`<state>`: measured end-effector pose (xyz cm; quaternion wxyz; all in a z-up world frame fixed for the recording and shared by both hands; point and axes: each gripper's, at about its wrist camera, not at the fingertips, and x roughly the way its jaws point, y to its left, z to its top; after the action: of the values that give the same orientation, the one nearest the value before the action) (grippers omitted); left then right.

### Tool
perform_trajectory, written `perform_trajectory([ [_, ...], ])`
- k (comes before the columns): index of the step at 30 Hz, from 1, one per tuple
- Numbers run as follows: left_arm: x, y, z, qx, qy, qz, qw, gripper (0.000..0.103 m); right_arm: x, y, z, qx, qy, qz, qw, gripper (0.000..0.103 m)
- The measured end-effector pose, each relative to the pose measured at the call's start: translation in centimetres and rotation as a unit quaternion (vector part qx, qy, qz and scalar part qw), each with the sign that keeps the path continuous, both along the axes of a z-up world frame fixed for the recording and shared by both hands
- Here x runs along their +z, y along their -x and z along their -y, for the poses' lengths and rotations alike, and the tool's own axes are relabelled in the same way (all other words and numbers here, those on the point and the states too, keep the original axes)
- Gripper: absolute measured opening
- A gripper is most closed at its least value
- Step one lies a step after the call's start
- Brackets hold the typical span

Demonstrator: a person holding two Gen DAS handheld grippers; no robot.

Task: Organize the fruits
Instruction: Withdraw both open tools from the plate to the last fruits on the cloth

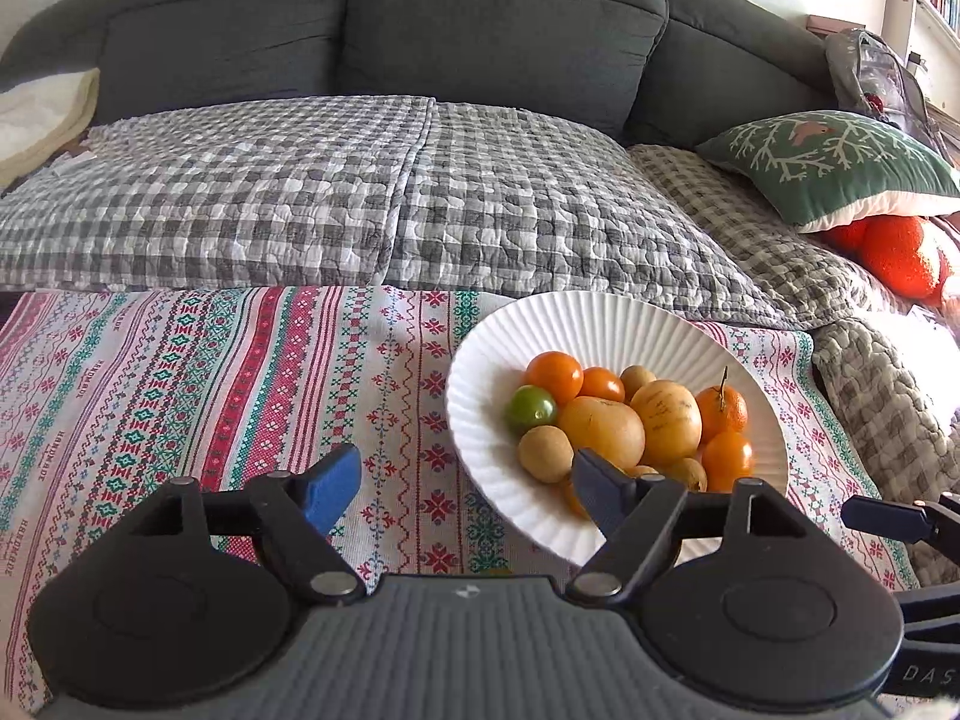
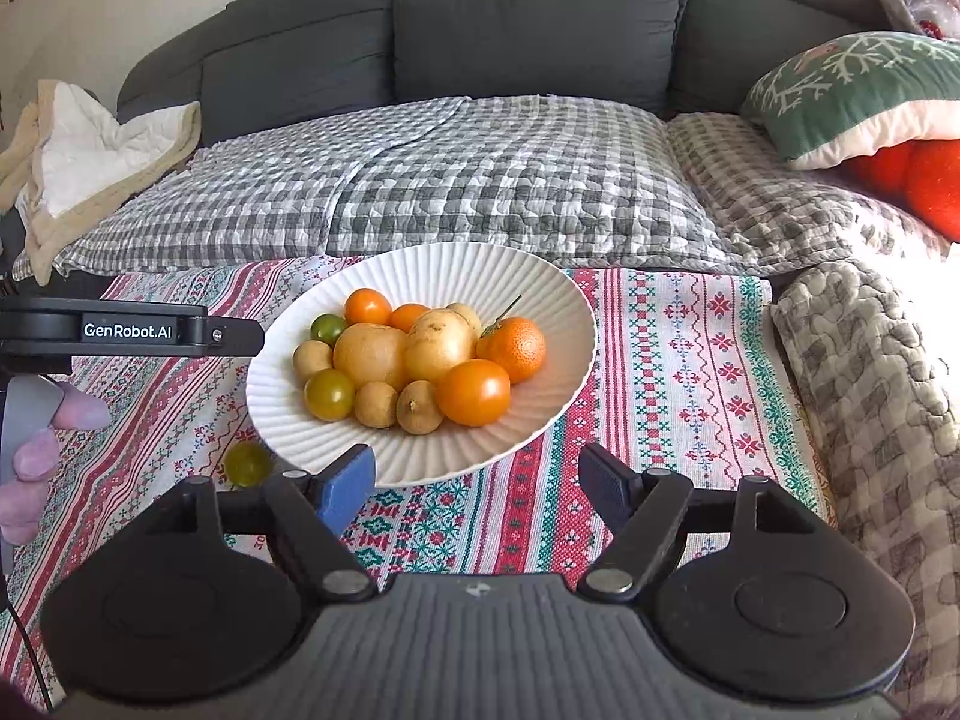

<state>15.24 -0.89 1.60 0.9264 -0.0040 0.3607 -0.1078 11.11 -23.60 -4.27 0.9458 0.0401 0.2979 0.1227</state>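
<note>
A white ribbed plate (image 2: 540,300) holds several fruits: orange tomatoes (image 2: 473,391), a mandarin (image 2: 517,348), two yellow-brown round fruits (image 2: 370,354), small brown fruits (image 2: 419,407) and green tomatoes (image 2: 329,394). One green tomato (image 2: 246,464) lies loose on the patterned cloth, left of the plate. My right gripper (image 2: 477,489) is open and empty, just in front of the plate's near rim. My left gripper (image 1: 465,489) is open and empty, its right finger over the plate's (image 1: 600,318) near-left rim. It also shows side-on in the right wrist view (image 2: 240,336).
The plate stands on a red, green and white patterned cloth (image 1: 180,390). Behind it is a grey sofa (image 1: 480,30) with checked quilts (image 1: 360,192), a green pillow (image 1: 834,162) and an orange plush object (image 1: 894,252) at the right.
</note>
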Motion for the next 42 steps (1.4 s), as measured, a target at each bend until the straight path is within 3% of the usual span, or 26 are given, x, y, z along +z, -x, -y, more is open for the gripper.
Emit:
perform_trajectory([
  [14,-0.2,5.3,-3.3,-0.004,0.003,-0.022,0.9997,0.092,-0.4,3.9,-2.9,0.04,0.051,0.01,0.998,0.086],
  [16,-0.3,6.2,-3.9,-0.004,0.009,-0.021,0.9997,0.098,-0.3,4.7,-3.1,0.046,0.066,0.021,0.997,0.09],
  [32,-1.6,9.5,-7.3,-0.028,-0.028,-0.021,0.999,0.1,-2.4,6.6,-5.8,0.065,0.058,0.024,0.996,0.095],
  [38,-1.9,9.7,-8.2,-0.03,-0.037,-0.021,0.9987,0.1,-3.5,5.9,-7.7,0.079,0.061,0.012,0.995,0.089],
  [42,-2.0,9.7,-8.4,-0.028,-0.035,-0.024,0.9987,0.1,-4.1,5.3,-8.6,0.081,0.066,0.0,0.994,0.069],
])
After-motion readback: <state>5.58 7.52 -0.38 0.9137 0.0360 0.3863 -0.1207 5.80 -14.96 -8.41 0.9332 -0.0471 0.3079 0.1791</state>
